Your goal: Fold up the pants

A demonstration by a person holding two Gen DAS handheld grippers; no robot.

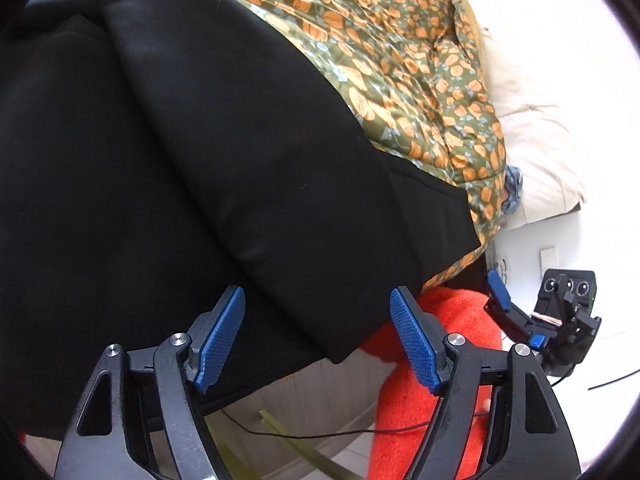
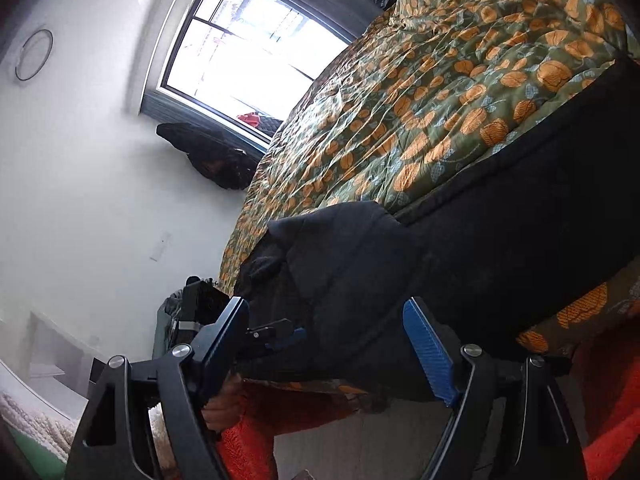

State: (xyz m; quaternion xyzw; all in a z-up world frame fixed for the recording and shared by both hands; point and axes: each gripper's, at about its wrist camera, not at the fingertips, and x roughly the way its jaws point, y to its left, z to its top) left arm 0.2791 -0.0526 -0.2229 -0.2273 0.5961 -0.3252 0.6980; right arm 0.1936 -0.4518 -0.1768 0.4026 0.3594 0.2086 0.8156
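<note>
Black pants lie spread on a bed with a green quilt printed with orange shapes; one edge hangs over the bed's near side. My left gripper is open, its blue pads just short of the hanging edge, holding nothing. My right gripper is open too, facing the pants at the bed's edge, with a bunched end of the cloth between and beyond its fingers. The right gripper also shows in the left wrist view, and the left gripper in the right wrist view.
An orange-red fleece blanket hangs below the quilt at the bed's side. A cream pillow lies at the bed's far end. A window and dark clothes stand by the white wall. A thin black cable runs below.
</note>
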